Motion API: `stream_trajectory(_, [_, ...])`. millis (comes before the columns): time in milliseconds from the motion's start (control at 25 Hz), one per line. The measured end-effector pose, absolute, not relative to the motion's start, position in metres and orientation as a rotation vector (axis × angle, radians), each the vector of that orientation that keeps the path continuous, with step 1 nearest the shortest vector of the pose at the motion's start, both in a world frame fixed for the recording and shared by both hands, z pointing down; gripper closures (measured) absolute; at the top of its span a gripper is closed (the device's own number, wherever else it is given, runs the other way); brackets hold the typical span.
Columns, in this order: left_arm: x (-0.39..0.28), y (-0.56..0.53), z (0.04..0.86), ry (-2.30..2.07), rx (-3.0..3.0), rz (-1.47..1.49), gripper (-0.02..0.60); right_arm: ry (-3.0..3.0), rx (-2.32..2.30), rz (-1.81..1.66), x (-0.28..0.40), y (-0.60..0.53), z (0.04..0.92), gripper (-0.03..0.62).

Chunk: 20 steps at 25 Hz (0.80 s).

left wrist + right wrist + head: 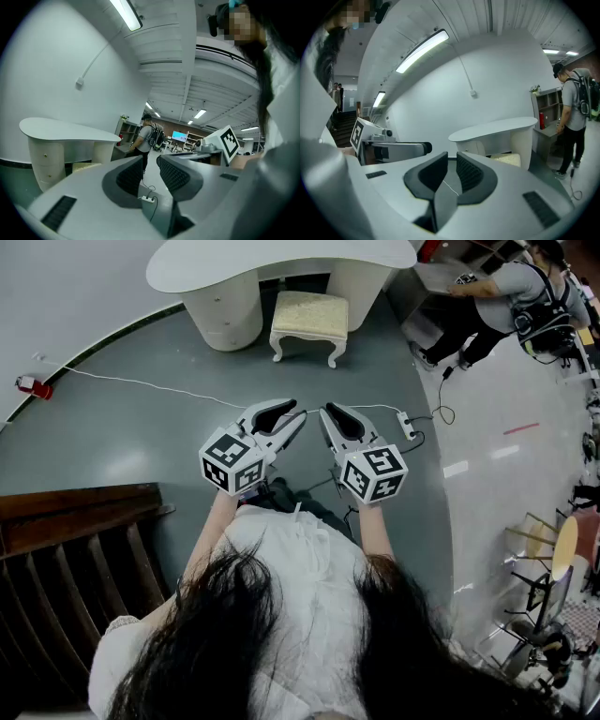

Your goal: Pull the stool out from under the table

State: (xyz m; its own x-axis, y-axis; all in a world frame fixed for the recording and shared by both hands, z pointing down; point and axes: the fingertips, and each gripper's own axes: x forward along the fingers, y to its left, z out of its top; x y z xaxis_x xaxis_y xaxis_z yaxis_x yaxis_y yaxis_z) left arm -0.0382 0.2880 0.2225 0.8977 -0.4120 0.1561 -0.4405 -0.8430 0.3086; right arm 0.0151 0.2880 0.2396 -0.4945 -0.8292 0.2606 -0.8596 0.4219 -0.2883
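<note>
So nothing's been grabbed yet. The left gripper (298,420) has its jaws all but together and nothing between them. The right gripper (326,416) is pressed fully closed, also empty. Both are held out in front of the person, well short of the stool (309,320), which sits at the far side with its back part tucked under the white table (281,259) and the cushion front sticking out.

What could go wrong, imo:
- There's a power strip (407,424) with cords on the floor just right of the path to the stool. Step on it or drag a stool leg over it and you'd trip or snag.
- Jaws need to open before reaching in, or they'll just bump the seat.
- Pull at an angle and a leg could knock the table's base on the left.
- Another person (497,296) is standing at the far right, so don't swing it that way.

Containers: the table base has drawers (225,310), shut, so I can't tell what's inside. The shelf unit (546,105) on the far right holds a red bottle-ish thing, and the rest is too small to make out.
</note>
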Motion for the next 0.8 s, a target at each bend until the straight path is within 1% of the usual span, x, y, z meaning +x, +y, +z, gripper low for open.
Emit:
stream_trajectory(560, [-0.006, 0.306, 0.210, -0.689, 2.744, 0.072, 0.462, -2.682, 1.512, 0.553, 0.053, 0.308, 0.235, 0.525])
stream_trajectory(800, [0.000, 0.312, 0.213, -0.736, 2.752, 0.119, 0.462, -2.670, 1.517, 0.620, 0.072, 0.316, 0.249, 0.525])
